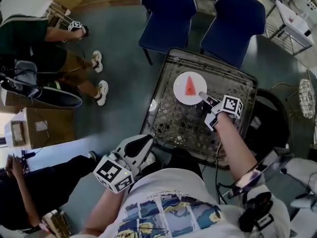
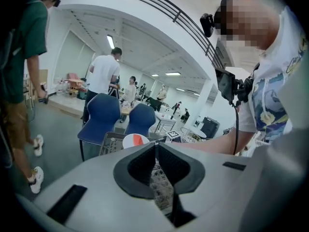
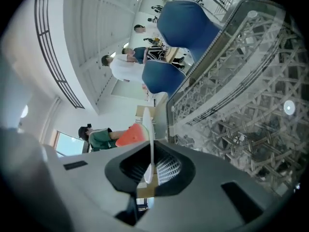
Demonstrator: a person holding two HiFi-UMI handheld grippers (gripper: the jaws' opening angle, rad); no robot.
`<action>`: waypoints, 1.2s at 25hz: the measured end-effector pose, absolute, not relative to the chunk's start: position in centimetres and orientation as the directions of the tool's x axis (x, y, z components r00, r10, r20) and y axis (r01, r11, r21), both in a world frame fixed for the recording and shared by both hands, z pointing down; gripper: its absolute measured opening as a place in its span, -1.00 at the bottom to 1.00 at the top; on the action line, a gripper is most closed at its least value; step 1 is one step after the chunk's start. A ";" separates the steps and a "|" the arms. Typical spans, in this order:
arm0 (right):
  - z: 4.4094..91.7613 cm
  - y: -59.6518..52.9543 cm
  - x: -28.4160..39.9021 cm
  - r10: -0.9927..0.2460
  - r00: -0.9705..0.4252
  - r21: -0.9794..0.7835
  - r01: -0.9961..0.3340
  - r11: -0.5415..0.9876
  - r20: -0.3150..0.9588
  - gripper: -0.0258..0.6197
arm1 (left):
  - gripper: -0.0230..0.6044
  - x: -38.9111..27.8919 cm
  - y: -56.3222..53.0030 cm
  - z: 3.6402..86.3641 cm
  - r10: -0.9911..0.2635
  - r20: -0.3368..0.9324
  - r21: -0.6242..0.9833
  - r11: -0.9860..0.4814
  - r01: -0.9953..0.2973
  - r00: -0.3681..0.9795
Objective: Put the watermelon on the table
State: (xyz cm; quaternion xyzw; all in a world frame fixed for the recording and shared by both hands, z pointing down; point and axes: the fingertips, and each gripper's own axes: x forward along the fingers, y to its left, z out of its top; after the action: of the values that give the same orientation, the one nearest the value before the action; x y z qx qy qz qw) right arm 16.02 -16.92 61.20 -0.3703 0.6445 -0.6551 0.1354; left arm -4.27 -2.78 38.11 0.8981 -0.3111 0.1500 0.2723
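Observation:
A red watermelon wedge (image 1: 190, 87) lies on a small white plate (image 1: 179, 90) over the far part of a black lattice-topped table (image 1: 173, 125). My right gripper (image 1: 204, 96) is shut on the plate's near rim. In the right gripper view the plate (image 3: 150, 129) shows edge-on between the jaws of that gripper (image 3: 150, 151), with the wedge (image 3: 129, 135) on its left side. Whether the plate rests on the lattice I cannot tell. My left gripper (image 1: 143, 145) hangs by the table's near left corner, shut and holding nothing (image 2: 156, 146). From there the plate (image 2: 131, 141) shows beyond the jaws.
Two blue chairs (image 1: 168, 9) (image 1: 235, 19) stand behind the table. A person in a green shirt (image 1: 29, 38) stands at the far left, another (image 1: 29, 192) at lower left. Cardboard boxes (image 1: 39, 128) sit on the floor at the left. A small white disc (image 1: 153, 105) lies at the table's left edge.

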 end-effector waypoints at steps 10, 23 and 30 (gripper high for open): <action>67.8 -23.9 14.5 -0.651 -0.654 -0.920 -0.324 -0.221 0.386 -0.87 | -0.84 -5.2 -2.2 39.0 -0.514 0.484 0.428 -0.568 -0.703 0.709; 73.4 -26.5 13.9 -0.607 -0.618 -0.864 -0.407 -0.296 0.499 -0.87 | -0.84 -8.4 -1.4 40.9 -0.555 0.523 0.452 -0.464 -0.762 0.647; 74.2 -27.1 14.5 -0.604 -0.579 -0.831 -0.459 -0.314 0.548 -0.87 | -0.84 -8.1 -0.9 41.5 -0.558 0.516 0.472 -0.449 -0.759 0.651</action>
State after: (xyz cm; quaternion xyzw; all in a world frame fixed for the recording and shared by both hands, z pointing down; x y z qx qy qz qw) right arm 14.47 -27.05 74.22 -0.4557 0.5832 -0.6703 0.0538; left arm -8.13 -0.94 41.53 0.8389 -0.3923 0.1443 0.3486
